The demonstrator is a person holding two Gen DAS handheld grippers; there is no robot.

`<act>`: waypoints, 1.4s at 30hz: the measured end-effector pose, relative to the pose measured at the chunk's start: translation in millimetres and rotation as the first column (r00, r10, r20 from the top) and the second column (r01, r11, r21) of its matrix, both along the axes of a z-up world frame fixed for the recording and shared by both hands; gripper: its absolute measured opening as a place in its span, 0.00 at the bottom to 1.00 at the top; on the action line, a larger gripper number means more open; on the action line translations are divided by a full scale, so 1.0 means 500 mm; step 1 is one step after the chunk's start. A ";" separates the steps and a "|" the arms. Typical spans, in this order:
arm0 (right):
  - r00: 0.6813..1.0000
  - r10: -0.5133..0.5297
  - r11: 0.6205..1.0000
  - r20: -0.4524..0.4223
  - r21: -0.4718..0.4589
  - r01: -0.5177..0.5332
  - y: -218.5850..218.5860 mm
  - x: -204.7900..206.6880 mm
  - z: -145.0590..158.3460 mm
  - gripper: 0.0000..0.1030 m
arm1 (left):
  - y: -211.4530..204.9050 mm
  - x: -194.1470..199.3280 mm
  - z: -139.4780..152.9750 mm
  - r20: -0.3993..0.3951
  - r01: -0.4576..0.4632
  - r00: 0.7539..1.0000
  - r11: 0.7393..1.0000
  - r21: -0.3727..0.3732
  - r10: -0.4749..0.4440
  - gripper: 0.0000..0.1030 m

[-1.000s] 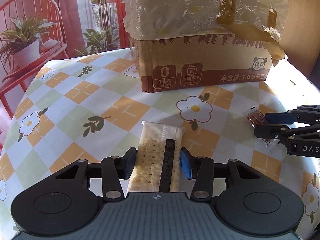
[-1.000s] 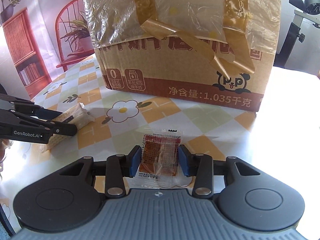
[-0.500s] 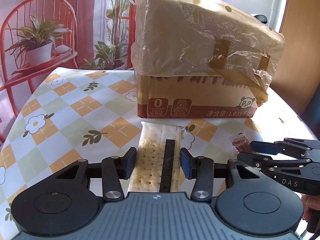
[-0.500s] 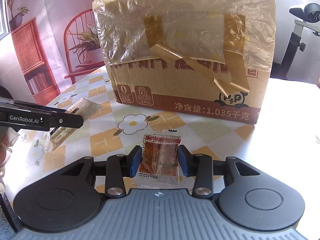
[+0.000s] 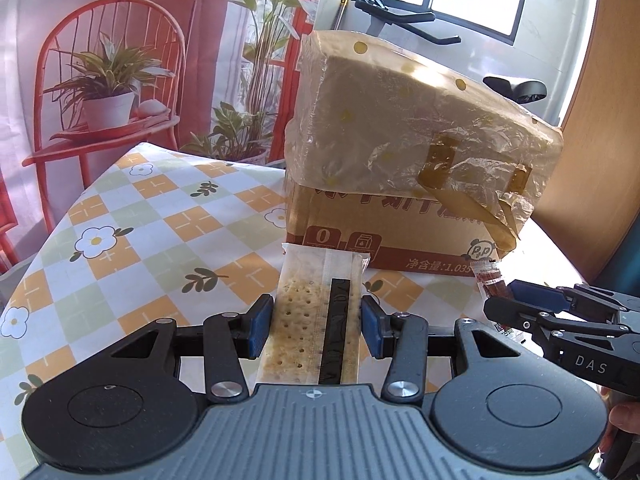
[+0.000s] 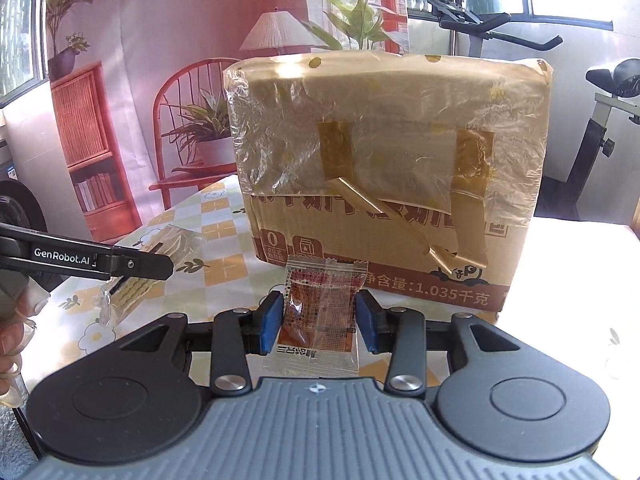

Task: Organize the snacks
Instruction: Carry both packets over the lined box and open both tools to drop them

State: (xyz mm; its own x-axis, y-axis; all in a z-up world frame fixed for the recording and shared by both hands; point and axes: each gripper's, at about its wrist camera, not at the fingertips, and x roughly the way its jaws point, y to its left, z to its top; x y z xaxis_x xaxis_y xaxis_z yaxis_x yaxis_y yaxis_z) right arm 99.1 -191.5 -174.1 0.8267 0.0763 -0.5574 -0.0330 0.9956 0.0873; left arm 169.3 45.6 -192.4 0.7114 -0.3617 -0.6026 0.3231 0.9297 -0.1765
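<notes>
My left gripper (image 5: 318, 326) is shut on a long clear cracker packet (image 5: 316, 312) with a black stripe, held above the table; the packet also shows in the right wrist view (image 6: 160, 260). My right gripper (image 6: 318, 318) is shut on a small clear packet of red-brown snack (image 6: 320, 308), held in the air; that packet shows in the left wrist view (image 5: 490, 282) at the right. A cardboard box (image 6: 380, 208) lined with a yellowish plastic bag stands in front of both grippers.
The table (image 5: 160, 232) has a checkered flower cloth. A red chair with a potted plant (image 5: 108, 96) stands behind the table at the left. An exercise bike (image 6: 600, 120) stands behind the box at the right.
Both grippers have risen off the table with their packets, and more of the box top and room shows. The right gripper looks closer to the left one.
</notes>
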 end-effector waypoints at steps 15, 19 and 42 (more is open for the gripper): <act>0.976 0.023 1.000 0.218 -0.002 -0.023 -0.048 0.054 0.183 0.41 | -0.064 0.064 0.209 0.226 0.049 0.973 0.998 -0.045 -0.038 0.48; 0.968 -0.002 0.999 0.252 -0.050 0.015 -0.092 0.126 0.246 0.41 | -0.119 0.130 0.271 0.265 0.086 0.961 0.996 -0.038 -0.073 0.48; 0.991 -0.128 0.990 0.027 -0.051 0.129 -0.217 0.327 0.209 0.51 | -0.232 0.342 0.258 0.152 0.038 0.987 0.996 0.082 -0.051 0.68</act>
